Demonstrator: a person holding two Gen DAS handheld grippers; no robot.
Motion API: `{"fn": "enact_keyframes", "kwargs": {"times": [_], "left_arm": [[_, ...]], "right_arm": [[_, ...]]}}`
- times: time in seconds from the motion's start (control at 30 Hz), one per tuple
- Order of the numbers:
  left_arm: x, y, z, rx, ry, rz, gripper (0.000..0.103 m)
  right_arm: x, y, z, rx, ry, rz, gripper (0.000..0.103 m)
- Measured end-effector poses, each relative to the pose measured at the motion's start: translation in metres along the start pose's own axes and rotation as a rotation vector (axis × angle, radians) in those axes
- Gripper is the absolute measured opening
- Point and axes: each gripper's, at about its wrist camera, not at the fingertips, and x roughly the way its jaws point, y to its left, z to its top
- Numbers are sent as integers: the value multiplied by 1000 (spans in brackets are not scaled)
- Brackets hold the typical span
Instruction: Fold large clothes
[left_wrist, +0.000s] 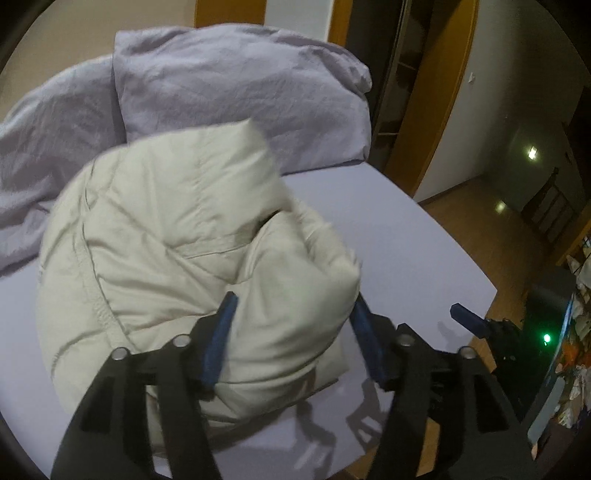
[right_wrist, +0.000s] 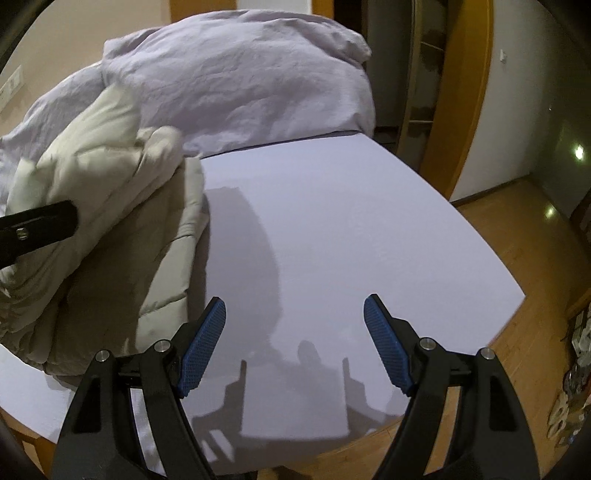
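A cream padded jacket (left_wrist: 177, 251) lies bunched in a puffy heap on the lilac bed sheet (left_wrist: 406, 251). My left gripper (left_wrist: 295, 299) is open, its blue pads on either side of the jacket's near fold, which bulges between them. The jacket also shows at the left of the right wrist view (right_wrist: 110, 206), partly lifted and blurred. My right gripper (right_wrist: 294, 304) is open and empty over the bare sheet (right_wrist: 332, 229), to the right of the jacket. Its fingertip shows in the left wrist view (left_wrist: 467, 317). The left gripper's black body shows at the left edge (right_wrist: 37, 225).
A crumpled lilac duvet (left_wrist: 229, 96) lies piled at the back of the bed (right_wrist: 240, 81). The bed's corner (left_wrist: 487, 291) drops to a wooden floor (left_wrist: 491, 229). A wooden door frame (right_wrist: 469, 96) stands at the right. Clutter (left_wrist: 576, 332) lies on the floor at the far right.
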Motion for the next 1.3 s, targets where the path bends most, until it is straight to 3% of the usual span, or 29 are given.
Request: {"fn": "enact_keyframes", "kwargs": {"times": [0.2,0.43,0.87,1.03,1.3], "left_arm": [[-48,6,3,-9,-83,-9,74],[-72,62,9,-106,-129,98,76],[-43,179,9,-296,-80,265,76],[-10,204,2,-378,-21,227,76],[20,188,-5,-344,-25,183,76]], "right_arm": [[-20,-1,24,-3,-62,38,79],[-32,20,61,-11,-98,137,79],[-22,91,110,-96,-115,234,78],[-16,108,118,-106,-112,252,74],[-1,127,126,-116,-91,271,66]]}}
